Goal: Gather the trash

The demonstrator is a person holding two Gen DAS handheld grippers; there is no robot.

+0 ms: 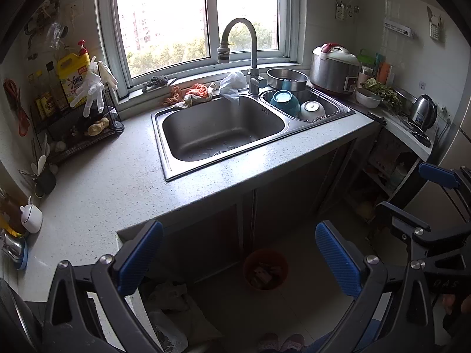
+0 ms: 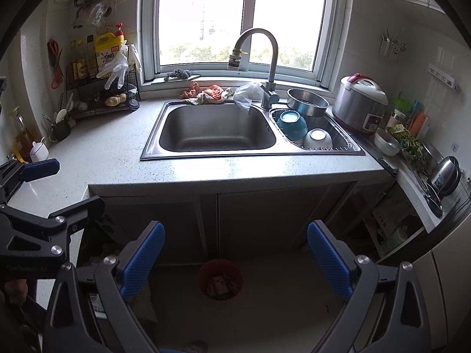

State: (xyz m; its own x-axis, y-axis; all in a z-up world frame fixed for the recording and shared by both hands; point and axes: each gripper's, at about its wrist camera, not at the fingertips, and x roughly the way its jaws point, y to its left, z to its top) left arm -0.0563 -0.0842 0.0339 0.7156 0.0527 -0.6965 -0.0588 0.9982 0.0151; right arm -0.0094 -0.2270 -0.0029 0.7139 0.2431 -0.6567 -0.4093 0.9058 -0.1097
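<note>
A red bin (image 1: 265,269) (image 2: 220,279) with scraps inside stands on the floor before the sink cabinet. A crumpled clear plastic bag (image 1: 232,85) (image 2: 245,94) hangs over the sink's back rim beside the faucet. Orange and white rags (image 1: 194,94) (image 2: 212,92) lie on the ledge to its left. My left gripper (image 1: 240,259) is open and holds nothing, hovering above the bin near the counter's front edge. My right gripper (image 2: 235,257) is open too, level with it and also over the floor. Each shows at the other view's edge: right gripper (image 1: 421,197), left gripper (image 2: 59,188).
The steel sink (image 1: 164,158) is sunk in a speckled counter (image 2: 117,147). A drainer basin holds a blue bowl (image 1: 282,100) and a white bowl (image 1: 312,108). A rice cooker (image 2: 359,106), greens and a kettle (image 1: 424,108) stand right. A wire rack (image 1: 73,129) with a yellow bottle stands left.
</note>
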